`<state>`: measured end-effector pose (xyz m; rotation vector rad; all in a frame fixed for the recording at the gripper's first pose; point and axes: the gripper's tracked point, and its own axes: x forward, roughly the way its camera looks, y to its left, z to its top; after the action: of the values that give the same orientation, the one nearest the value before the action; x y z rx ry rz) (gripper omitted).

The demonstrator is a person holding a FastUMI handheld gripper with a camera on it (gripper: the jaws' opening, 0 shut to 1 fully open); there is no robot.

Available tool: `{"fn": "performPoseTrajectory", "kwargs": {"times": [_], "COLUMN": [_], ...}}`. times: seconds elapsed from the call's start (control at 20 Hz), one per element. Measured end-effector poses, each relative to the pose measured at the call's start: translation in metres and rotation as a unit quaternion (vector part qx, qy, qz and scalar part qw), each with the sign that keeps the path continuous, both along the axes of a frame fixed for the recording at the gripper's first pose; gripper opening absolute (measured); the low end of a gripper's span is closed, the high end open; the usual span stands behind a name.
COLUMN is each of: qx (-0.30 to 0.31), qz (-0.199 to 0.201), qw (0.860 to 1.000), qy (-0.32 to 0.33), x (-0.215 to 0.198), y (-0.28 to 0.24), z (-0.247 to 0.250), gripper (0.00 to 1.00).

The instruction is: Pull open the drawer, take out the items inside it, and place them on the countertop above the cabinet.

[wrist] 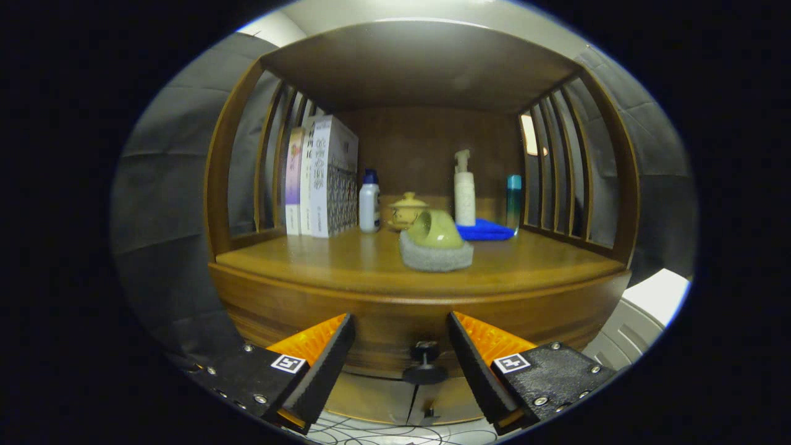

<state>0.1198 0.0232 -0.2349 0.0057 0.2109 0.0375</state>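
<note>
A wooden cabinet's drawer front (pixel 383 318) curves across just ahead of my fingers, and nothing of the drawer's inside can be seen. Its dark round knob (pixel 425 363) sits low between my fingers, nearer the right one and untouched. My gripper (pixel 401 318) is open, and nothing is held between the fingers. Above the drawer lies the wooden countertop (pixel 309 262). On it, beyond the fingers, a green cup (pixel 435 230) lies on its side atop a grey sponge (pixel 435 256).
At the back of the countertop stand several books (pixel 321 176) on the left, a white bottle (pixel 369 204), a yellow lidded pot (pixel 406 210), a white pump bottle (pixel 464 191), a teal bottle (pixel 514 198) and a blue cloth (pixel 485 230). Slatted wooden sides and a top panel enclose it. Cabinet doors (pixel 371 395) are below.
</note>
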Motion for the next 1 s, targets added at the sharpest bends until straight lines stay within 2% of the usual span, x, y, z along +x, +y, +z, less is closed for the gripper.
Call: {"fn": "performPoseTrajectory", "kwargs": {"times": [0.25,0.45,0.65,0.9,1.0], "qx": [0.007,-0.020,-0.043,-0.009,0.008], "qz": [0.015,0.020,0.025,0.003,0.014], "qw": [0.998,0.994,0.993,0.995,0.995], "qy": [-0.068,-0.102,-0.108,-0.101,-0.098], "x": [-0.014,-0.054,-0.097,-0.137,-0.147], "y": [-0.021,-0.025,-0.016,-0.014,-0.003], "z": [0.121,0.195,0.230,0.243,0.248], "gripper": [0.95,0.95,0.95,0.95,0.95]}}
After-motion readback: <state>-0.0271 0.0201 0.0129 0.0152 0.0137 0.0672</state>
